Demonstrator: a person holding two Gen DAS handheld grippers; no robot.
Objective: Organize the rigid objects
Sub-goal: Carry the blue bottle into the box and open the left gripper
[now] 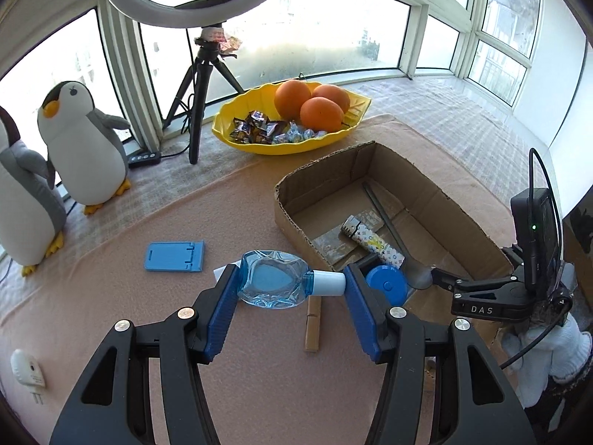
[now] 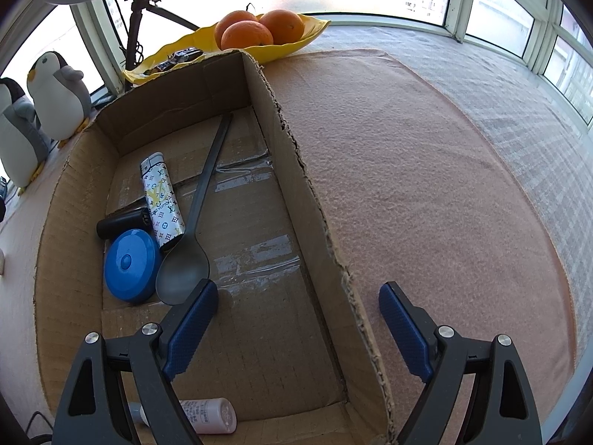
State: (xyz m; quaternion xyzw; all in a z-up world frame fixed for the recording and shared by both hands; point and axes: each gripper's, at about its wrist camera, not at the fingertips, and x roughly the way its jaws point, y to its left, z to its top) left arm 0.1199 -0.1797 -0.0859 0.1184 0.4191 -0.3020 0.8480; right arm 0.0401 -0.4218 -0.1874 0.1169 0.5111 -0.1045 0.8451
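My left gripper (image 1: 291, 285) is shut on a clear blue bottle (image 1: 274, 283) with a white cap, held lengthwise between the blue pads above the pink mat, just left of the cardboard box (image 1: 459, 207). The box holds a grey spoon (image 2: 196, 233), a patterned lighter (image 2: 163, 204), a blue round case (image 2: 131, 265), a black cylinder (image 2: 122, 222) and a white bottle (image 2: 207, 415). My right gripper (image 2: 298, 319) is open and empty, straddling the box's right wall (image 2: 315, 200). It also shows in the left wrist view (image 1: 493, 293).
A blue phone stand (image 1: 174, 256) and a wooden clothespin (image 1: 313, 324) lie on the mat. A yellow dish (image 1: 259, 141) with oranges and candies stands behind the box. Two plush penguins (image 1: 79, 148), a ring-light tripod (image 1: 202, 85) and a white plug (image 1: 27, 372) are at the left.
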